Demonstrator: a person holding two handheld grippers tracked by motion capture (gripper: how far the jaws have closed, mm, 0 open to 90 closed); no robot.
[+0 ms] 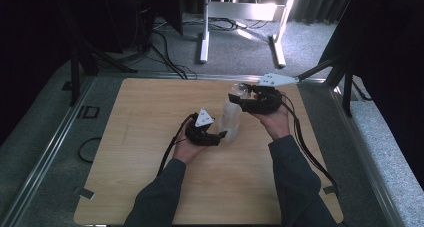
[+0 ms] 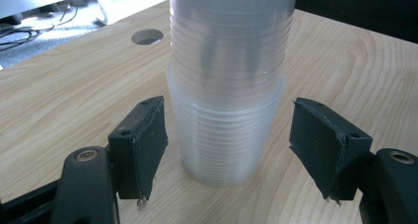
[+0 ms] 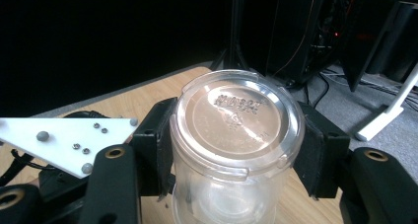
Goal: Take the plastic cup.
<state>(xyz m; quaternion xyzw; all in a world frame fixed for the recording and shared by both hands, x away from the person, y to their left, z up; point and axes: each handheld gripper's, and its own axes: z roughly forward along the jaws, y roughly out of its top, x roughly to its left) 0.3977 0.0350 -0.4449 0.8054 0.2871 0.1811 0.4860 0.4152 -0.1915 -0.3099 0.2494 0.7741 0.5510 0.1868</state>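
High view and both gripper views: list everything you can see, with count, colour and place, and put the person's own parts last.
Table: one, light wood, centre of the high view, with a round hole in its top.
Stack of cups: one, clear plastic, upside down on the table between the grippers.
Desk frame: one, white, on the grey carpet beyond the table.
Left gripper: one, black, jaws open either side of the stack's lower part.
Right gripper: one, black, jaws closed on the top cup.
Hands: two, dark sleeves, left hand, right hand.

The left gripper's (image 2: 229,155) jaws stand apart, flanking a clear plastic container (image 2: 226,86) on the wooden table (image 2: 64,95).
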